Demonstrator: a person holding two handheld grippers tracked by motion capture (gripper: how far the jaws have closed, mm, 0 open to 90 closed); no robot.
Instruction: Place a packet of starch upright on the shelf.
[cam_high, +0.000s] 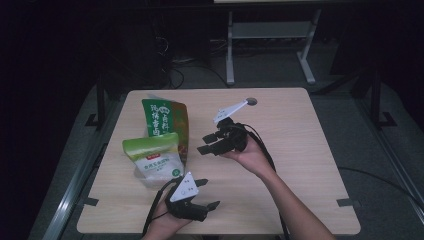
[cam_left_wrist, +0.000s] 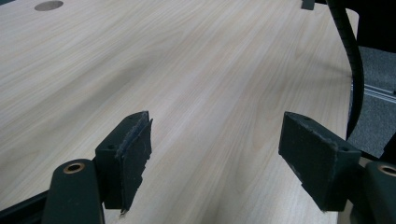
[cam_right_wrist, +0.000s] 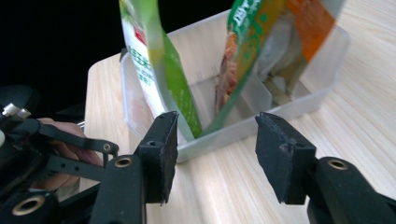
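Dark floor and metal legs surround the pale wooden counter (cam_high: 300, 150). Two food pouches stand in a clear plastic bin (cam_right_wrist: 322, 88): the green-and-white pouch (cam_high: 152, 160) in front, the green-and-orange pouch (cam_high: 167, 122) behind. The placing step seems finished. The right gripper (cam_high: 209, 142) is held just beside them, jaws released and empty; the left gripper (cam_high: 202, 192), also released, points at bare counter. Next, probably a withdrawal is called for. The bin's divider is seen in the right gripper view.
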